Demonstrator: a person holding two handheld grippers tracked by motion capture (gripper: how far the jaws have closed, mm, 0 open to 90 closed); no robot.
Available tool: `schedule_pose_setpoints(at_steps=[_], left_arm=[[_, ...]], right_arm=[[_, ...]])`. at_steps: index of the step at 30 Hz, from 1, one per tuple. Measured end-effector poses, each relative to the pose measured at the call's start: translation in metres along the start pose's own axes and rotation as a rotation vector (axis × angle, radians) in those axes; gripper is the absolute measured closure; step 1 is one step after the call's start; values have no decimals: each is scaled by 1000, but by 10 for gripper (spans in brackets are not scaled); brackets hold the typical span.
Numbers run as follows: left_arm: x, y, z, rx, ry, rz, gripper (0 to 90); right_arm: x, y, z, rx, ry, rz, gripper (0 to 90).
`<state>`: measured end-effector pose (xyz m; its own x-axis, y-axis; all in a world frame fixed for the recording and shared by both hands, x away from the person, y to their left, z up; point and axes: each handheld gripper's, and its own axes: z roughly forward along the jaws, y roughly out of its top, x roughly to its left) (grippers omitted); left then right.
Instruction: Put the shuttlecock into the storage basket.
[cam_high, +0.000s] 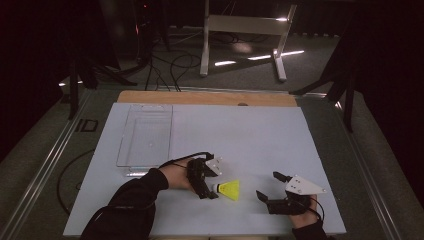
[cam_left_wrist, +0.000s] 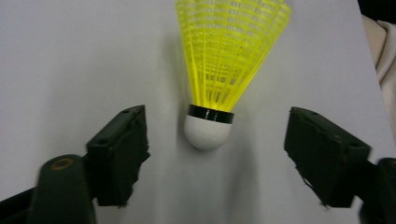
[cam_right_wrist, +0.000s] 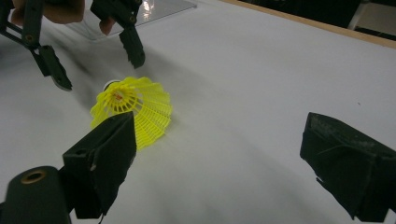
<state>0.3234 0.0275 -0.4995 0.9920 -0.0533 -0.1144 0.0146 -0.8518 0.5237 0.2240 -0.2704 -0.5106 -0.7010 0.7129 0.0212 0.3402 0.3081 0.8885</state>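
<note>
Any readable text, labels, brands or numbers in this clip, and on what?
None can be read. The yellow shuttlecock, its white cork and black band carry no print. The clear tray, the white table and the grey plate on the right tongs are bare.

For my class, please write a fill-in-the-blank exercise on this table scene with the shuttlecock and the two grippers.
1. The shuttlecock lying on the table has a skirt coloured ____.
2. Its rounded cork tip lies between the jaws of the ____ gripper.
3. The right gripper has its jaws ____.
4. The clear tray holds ____.

Missing words: yellow; left; open; nothing
</note>
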Motion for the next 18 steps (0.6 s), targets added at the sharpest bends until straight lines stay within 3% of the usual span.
schedule_pose_setpoints(at_steps=[6,18], left_arm=[[0,0,8,22,10,14,401],[2,2,17,58,11,47,567]], right_arm=[[0,0,0,2,1,2,106],[0,0,1,5,5,3,107]])
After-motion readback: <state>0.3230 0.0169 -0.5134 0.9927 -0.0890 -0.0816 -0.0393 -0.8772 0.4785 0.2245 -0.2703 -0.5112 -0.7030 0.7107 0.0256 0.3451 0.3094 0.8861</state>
